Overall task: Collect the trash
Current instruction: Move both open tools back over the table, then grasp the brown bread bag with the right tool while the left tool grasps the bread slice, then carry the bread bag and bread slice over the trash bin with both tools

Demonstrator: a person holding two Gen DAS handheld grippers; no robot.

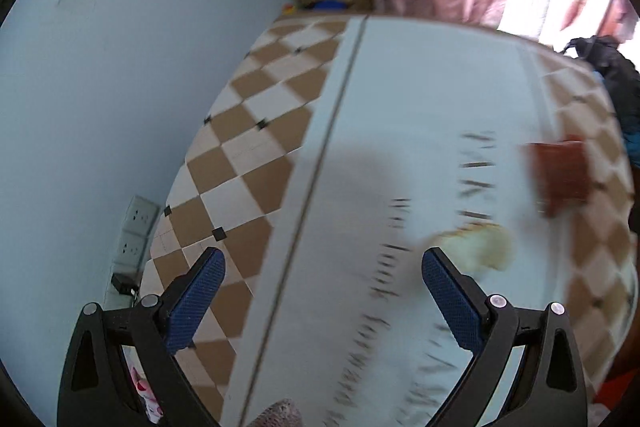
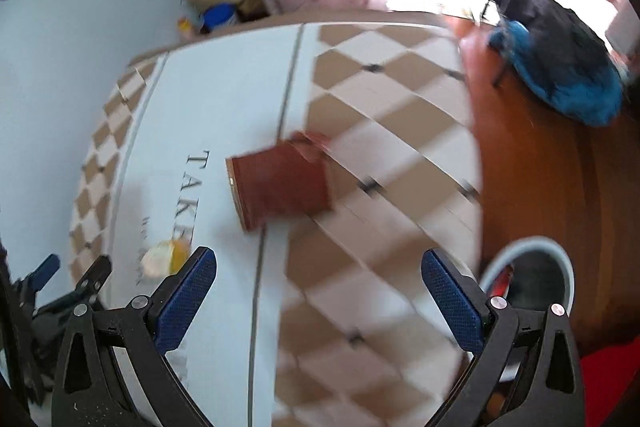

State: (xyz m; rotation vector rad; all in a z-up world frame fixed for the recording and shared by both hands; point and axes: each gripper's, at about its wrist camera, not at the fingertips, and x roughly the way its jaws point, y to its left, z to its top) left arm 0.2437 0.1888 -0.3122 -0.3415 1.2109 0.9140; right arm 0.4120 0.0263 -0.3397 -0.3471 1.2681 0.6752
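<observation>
Both tongs empty over the tabletop, trash ahead of them

The left tongs (image 1: 323, 265) stand wide open with nothing between the pads; the right tongs (image 2: 319, 265) likewise; a crumpled pale-and-yellow scrap (image 1: 478, 247) lies on the printed cloth of the tabletop (image 1: 256, 131), just beyond the left tongs' right-hand pad, off to the right of their gap; the brown carton (image 2: 282, 183) lies flat farther on, ahead of the right tongs and slightly left, long axis roughly across their view; a white bin (image 2: 528, 267) sits below the tabletop's edge, by the right tongs; the left looks nearer the scrap.
</observation>
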